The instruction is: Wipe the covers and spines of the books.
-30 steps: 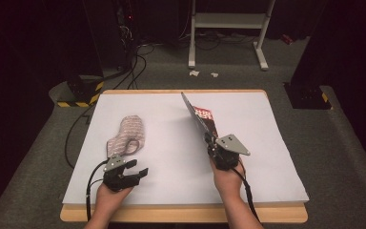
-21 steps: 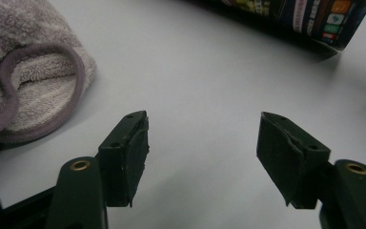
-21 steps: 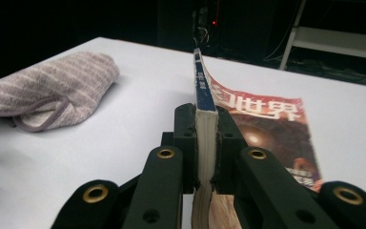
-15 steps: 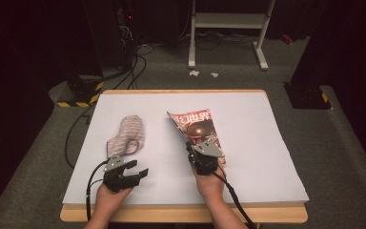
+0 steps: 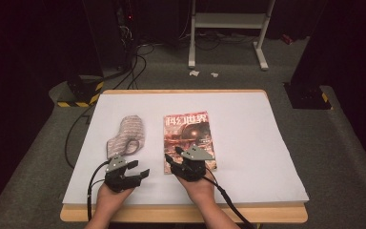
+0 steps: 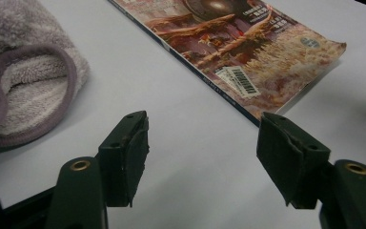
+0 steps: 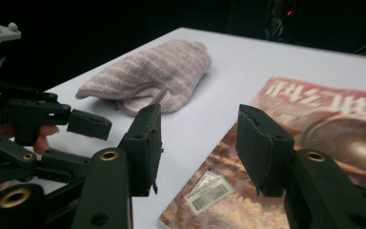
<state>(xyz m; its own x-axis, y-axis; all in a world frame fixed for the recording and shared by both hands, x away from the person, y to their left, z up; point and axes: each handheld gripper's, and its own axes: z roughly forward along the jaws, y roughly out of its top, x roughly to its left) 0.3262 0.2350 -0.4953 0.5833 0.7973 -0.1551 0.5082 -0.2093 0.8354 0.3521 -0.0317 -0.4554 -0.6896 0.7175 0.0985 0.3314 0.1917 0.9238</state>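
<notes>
So the magazine point(image 5: 188, 138) is flat on the counter point(image 5: 248, 143) now, cover up, where a second ago I had it tipped up on edge in my right gripper point(image 5: 183, 163), which has dropped back to its near edge. That gripper's jaws are spread with nothing between them, sitting just over the near corner by the barcode sticker point(image 7: 213, 192). My left gripper point(image 5: 132, 175) is spread and empty too, parked near the front of the counter, with the purple striped towel mitt point(image 5: 126, 137) just beyond it and the magazine off to its right. Handling guess: the magazine's light and floppy, glossy cover so probably a bit slippery, and it'll sag if I grab one corner, so I'd pinch it along the spine or the near edge. The mitt's soft, grab it anywhere. The cover has big Chinese characters in red across the top, looks like 科幻世界, over a dark sphere picture. The barcode print's too small to read.
</notes>
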